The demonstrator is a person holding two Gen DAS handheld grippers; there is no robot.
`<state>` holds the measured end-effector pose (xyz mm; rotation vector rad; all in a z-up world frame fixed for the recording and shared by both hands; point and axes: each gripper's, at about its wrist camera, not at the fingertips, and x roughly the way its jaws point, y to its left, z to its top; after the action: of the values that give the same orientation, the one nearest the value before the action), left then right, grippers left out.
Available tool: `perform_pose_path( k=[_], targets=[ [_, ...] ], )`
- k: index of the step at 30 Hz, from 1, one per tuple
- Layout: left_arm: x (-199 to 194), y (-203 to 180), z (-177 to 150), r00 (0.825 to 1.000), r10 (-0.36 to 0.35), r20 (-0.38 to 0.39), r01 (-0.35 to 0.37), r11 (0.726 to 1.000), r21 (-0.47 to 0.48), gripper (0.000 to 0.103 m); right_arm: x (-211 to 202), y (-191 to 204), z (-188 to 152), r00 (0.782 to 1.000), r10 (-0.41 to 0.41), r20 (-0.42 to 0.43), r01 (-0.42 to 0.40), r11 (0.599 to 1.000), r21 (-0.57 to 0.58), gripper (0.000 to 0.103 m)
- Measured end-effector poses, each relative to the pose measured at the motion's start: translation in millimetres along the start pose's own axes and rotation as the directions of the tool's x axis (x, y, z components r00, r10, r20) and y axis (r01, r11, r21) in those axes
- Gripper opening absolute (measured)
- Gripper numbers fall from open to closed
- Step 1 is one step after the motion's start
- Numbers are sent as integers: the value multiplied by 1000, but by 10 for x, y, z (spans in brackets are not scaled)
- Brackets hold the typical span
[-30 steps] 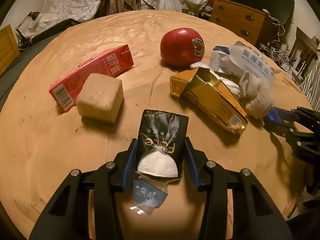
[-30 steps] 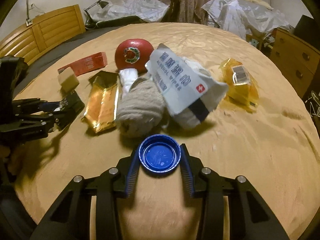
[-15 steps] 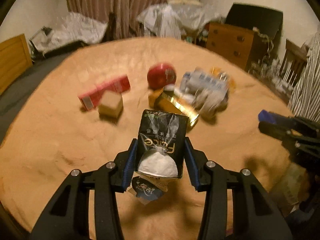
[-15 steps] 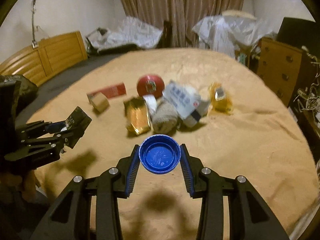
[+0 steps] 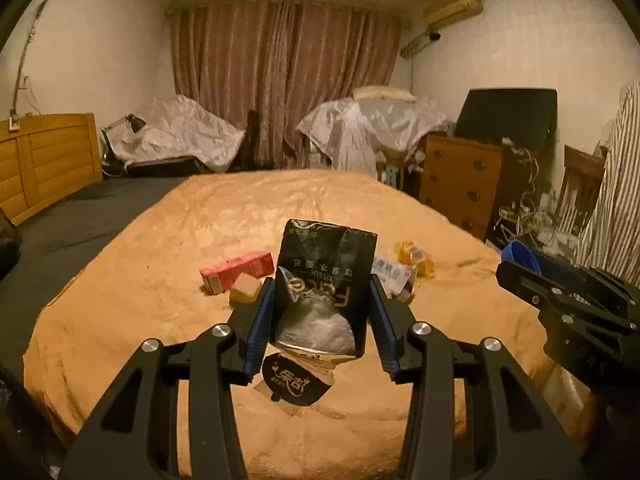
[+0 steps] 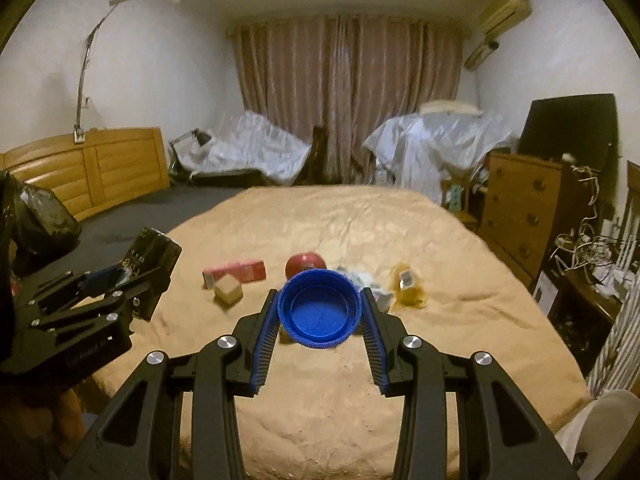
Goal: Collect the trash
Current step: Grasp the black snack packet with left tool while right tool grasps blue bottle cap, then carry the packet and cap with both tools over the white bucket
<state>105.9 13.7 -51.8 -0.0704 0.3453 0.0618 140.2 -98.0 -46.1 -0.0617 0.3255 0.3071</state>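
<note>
Both grippers are loaded and lifted clear of the bed, so the step in hand looks like the carry-away: two pieces of trash are picked and on their way to wherever they get dropped.

The left gripper [image 5: 322, 314] has its jaws closed on a black tissue packet [image 5: 326, 280], which stands upright between them with its torn flap hanging below. The right gripper [image 6: 319, 310] has its jaws clamped on a blue bottle cap [image 6: 319, 312], its hollow side facing the camera.

Beyond both pairs of jaws, well apart from them on the tan bedspread [image 6: 340, 400], lies what is left to collect: a red carton [image 6: 236, 272] with a small beige block [image 6: 228, 298] just beside it, a red apple [image 6: 306, 265] behind the cap, a white wipes packet [image 5: 394, 274] and a crumpled yellow wrapper [image 6: 408, 290] off to the right of the jaws. Whether the apple counts as trash I cannot tell.

No bin shows plainly; a dark plastic bag [image 6: 44, 216] sits at the far left of the right wrist view, behind the left gripper, and may be the target. The next move calls for bringing each load over an opening, keeping the grip firm until then, and releasing one at a time so the light packet does not flutter aside.
</note>
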Motion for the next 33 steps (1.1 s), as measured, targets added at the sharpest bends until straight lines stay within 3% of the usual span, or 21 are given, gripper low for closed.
perform_pose_path(
  k=[7, 20, 25, 33],
  targets=[
    [-174, -70, 77, 997, 31, 74, -31, 1000, -2, 43, -390, 26, 12, 998, -38, 54, 38, 999, 15, 41],
    [-287, -156, 88, 997, 9, 81, -11, 1000, 24, 43, -504, 48, 32, 997, -38, 65, 37, 999, 12, 41],
    [-227, -305, 130, 997, -34, 72, 31, 999, 43, 43, -688, -120, 44, 995, -75, 71, 74, 997, 29, 41],
    [-96, -746, 190, 989, -141, 46, 137, 988, 72, 43, -1066, -720, 52, 982, -180, 50, 177, 982, 69, 41]
  ],
)
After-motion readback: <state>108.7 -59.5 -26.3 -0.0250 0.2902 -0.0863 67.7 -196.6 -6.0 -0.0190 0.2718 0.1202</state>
